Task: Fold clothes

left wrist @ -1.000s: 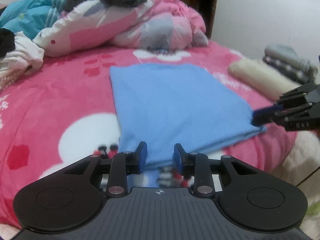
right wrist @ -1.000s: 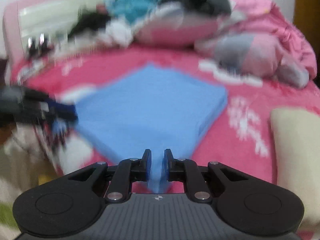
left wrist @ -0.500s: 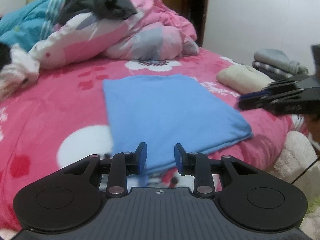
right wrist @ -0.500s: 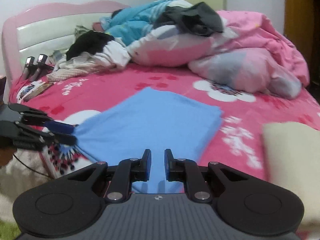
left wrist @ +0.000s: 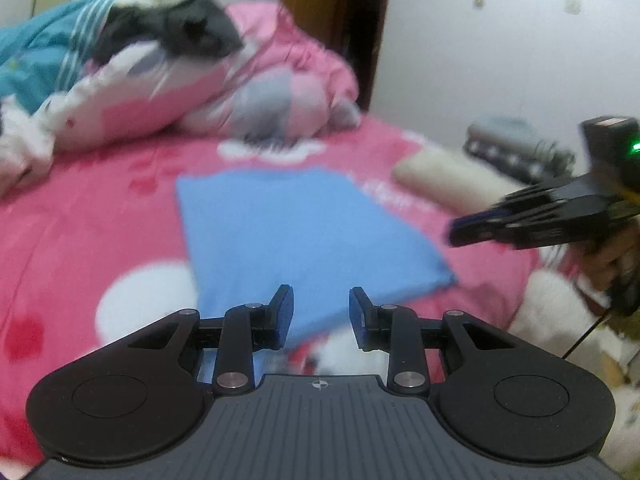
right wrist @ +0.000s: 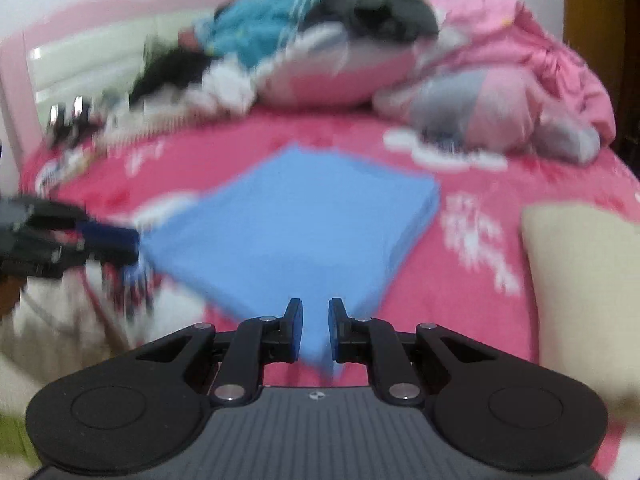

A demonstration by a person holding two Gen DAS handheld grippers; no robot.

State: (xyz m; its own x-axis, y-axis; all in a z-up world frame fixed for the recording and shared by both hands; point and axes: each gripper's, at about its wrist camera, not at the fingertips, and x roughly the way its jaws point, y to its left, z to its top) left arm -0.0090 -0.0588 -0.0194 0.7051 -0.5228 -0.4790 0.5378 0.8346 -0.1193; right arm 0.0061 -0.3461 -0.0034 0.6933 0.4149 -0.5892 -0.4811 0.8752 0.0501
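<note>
Blue folded cloth (left wrist: 296,232) lies flat beyond both empty claws, left (left wrist: 320,316) parted, right (right wrist: 316,330) barely

No text or label seems readable; both views are blurred.

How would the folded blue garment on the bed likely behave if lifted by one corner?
The blue garment would probably droop and unfold, since it is thin, soft cloth in loose layers. It looks light, lying flat on the pink bedspread. Pushed, it would likely bunch rather than slide.
</note>
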